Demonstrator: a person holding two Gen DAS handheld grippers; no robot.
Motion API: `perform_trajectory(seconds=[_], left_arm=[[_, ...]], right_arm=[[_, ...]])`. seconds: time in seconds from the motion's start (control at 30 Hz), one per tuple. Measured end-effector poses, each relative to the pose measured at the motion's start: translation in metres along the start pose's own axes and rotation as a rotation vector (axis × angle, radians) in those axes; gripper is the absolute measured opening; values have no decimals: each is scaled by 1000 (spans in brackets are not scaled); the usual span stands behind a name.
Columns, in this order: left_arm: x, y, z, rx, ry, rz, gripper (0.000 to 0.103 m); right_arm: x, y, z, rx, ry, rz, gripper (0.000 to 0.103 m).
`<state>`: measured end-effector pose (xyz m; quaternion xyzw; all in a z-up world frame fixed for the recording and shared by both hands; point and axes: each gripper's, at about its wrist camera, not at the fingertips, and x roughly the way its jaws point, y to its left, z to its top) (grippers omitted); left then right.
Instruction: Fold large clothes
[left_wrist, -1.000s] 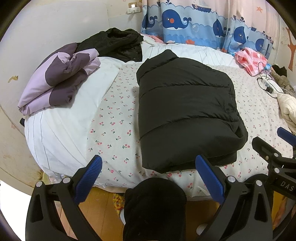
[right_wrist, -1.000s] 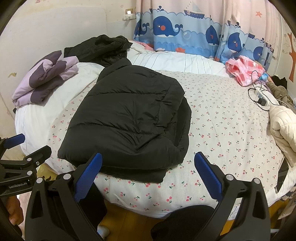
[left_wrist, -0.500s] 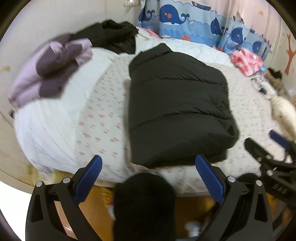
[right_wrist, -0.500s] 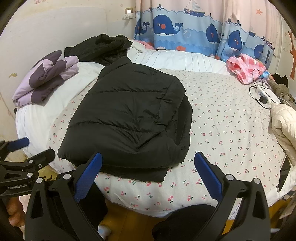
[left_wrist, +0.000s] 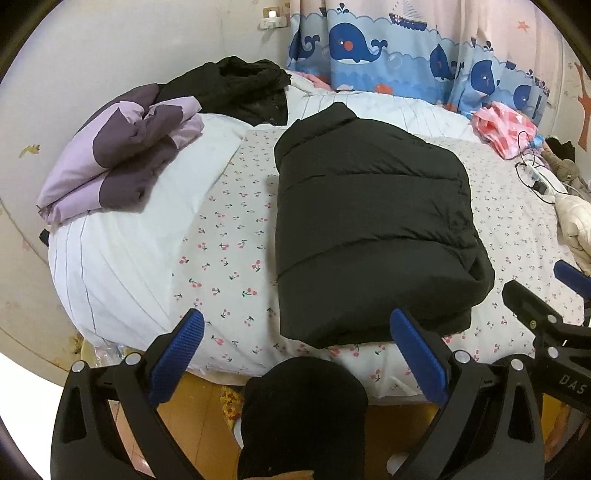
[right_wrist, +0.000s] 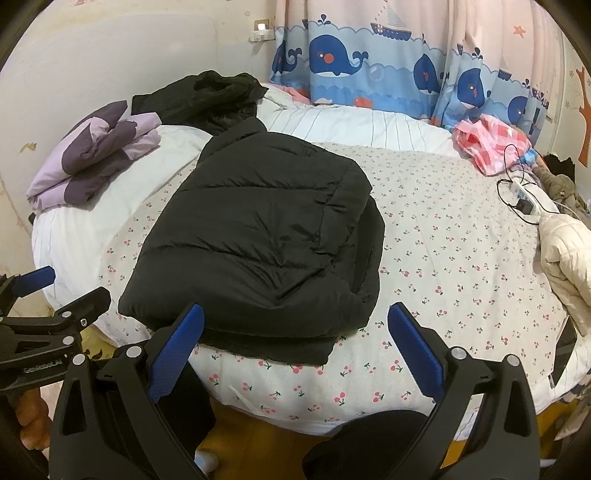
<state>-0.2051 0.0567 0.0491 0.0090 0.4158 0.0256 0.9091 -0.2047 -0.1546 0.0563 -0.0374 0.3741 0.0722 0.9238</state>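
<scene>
A black puffer jacket lies folded into a thick rectangle on the cherry-print sheet of the bed, collar toward the far side. The right wrist view shows the same black puffer jacket left of centre. My left gripper hovers open just off the bed's near edge, in front of the jacket's hem, holding nothing. My right gripper is open too, a little to the right of the hem and clear of the cloth. Each gripper shows at the edge of the other's view.
A folded purple and lilac garment and a crumpled black garment lie at the far left of the bed. A pink checked cloth, a power strip with cables and a cream jacket sit at the right. Whale curtains hang behind.
The left gripper swung briefly and came back to nearly the same view, slightly closer to the bed. The right gripper barely moved. The jacket lies unchanged.
</scene>
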Motion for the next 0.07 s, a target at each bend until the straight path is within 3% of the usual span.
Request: perform_trajectory(seconds=[0.07], left_arm=[[1,0,0,2,4,-1,97]], right_arm=[[0,0,0,1,1,1,96]])
